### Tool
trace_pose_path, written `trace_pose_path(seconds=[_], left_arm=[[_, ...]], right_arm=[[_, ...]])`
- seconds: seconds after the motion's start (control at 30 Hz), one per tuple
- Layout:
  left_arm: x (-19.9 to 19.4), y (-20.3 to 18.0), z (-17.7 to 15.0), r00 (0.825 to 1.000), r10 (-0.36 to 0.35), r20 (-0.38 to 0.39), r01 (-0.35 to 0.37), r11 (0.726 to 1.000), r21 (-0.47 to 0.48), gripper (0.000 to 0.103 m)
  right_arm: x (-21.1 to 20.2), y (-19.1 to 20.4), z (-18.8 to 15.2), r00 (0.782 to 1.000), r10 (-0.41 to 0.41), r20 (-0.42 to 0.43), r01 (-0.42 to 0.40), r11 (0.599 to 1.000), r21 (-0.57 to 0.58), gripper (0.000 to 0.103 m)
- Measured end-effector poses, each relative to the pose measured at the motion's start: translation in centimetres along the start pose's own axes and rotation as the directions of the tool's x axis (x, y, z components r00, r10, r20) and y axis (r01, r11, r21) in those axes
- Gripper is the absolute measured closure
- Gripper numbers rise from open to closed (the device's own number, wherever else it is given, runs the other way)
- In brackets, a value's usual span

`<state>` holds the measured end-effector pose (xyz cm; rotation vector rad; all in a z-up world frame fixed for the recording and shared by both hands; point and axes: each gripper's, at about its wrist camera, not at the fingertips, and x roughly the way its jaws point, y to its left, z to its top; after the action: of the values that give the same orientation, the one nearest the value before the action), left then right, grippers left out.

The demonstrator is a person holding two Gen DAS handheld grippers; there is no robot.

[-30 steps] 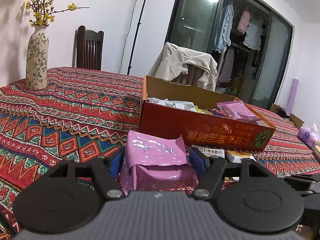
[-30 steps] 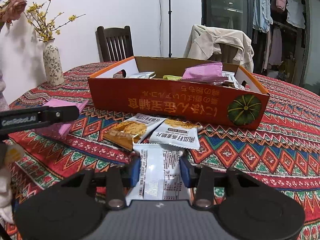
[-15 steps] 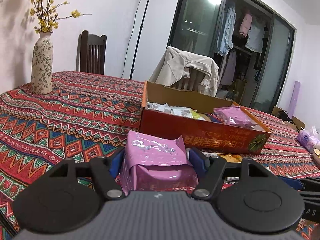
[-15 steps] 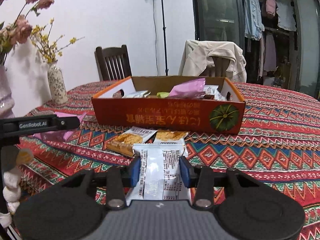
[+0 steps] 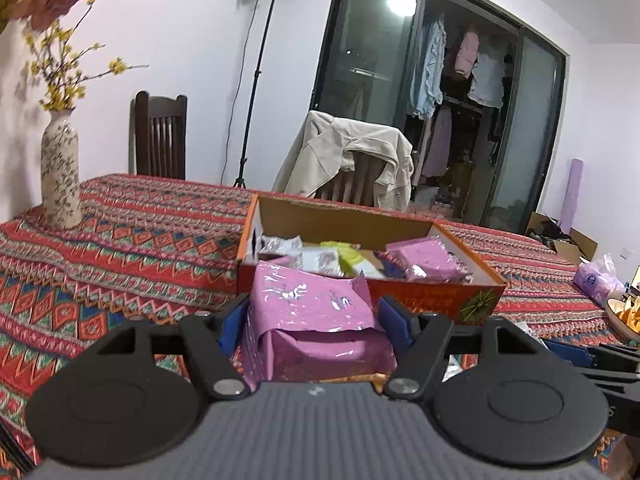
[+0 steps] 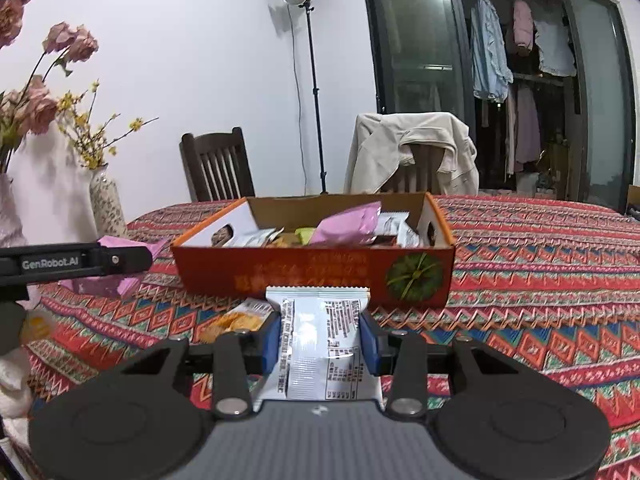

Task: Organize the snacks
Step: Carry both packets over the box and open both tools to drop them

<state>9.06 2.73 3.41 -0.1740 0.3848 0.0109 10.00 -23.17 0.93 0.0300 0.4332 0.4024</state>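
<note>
Presently, item by item from the left: my left gripper [image 5: 312, 316], jaws clenched on a pink snack pouch [image 5: 314, 328], carried above the tabletop [image 5: 120, 248] and just short of the near left corner of the orange cardboard box [image 5: 436, 294]; my right gripper [image 6: 319, 340], jaws clenched on a white snack sachet [image 6: 320, 344], held upright before the middle of the box's long printed wall.

Step in hand, as I judge it: both packets lifted and on their way to the box; the drop not yet made. Next move calls for raising each packet over the near wall, then easing the jaws apart above a free patch inside; I would let one side go in first, since both aim at the same opening.

Box contents: a second pink pouch [image 6: 348, 222] standing tilted near the middle, white and silver sachets, something yellow-green; fairly full, so room must be picked with care.

Left on the tabletop: an orange-printed biscuit packet [image 6: 240, 318] just before the box, partly hidden behind my right gripper; likely next to collect.

Surroundings: a patterned vase [image 5: 60, 176] of yellow blossom far left; two chairs behind, one draped with a cream jacket [image 5: 352, 160]; a lamp stand [image 5: 256, 80]; well apart from my path. Chief obstacle: the box's near wall and the tilted pouch within.
</note>
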Motion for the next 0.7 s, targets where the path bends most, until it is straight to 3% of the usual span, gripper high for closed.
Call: trace_pose_path(seconds=[0.17,0.7], left_arm=[[0.6,-0.6,1.6,1.0,-0.023,0.016,0.023,1.0,-0.003,0.033],[4.5,-2.4,6.7,0.998,-0.043,0.042,0.044,0.999,-0.018,0.033]], right_arm=[[0.4,-1.0,1.8,1.0,0.016,0.008,-0.017,0.999,0.032,0.063],[3.7,-2.0,8.3,0.997,-0.044,0.065,0.042,0.999,0.032,0.063]])
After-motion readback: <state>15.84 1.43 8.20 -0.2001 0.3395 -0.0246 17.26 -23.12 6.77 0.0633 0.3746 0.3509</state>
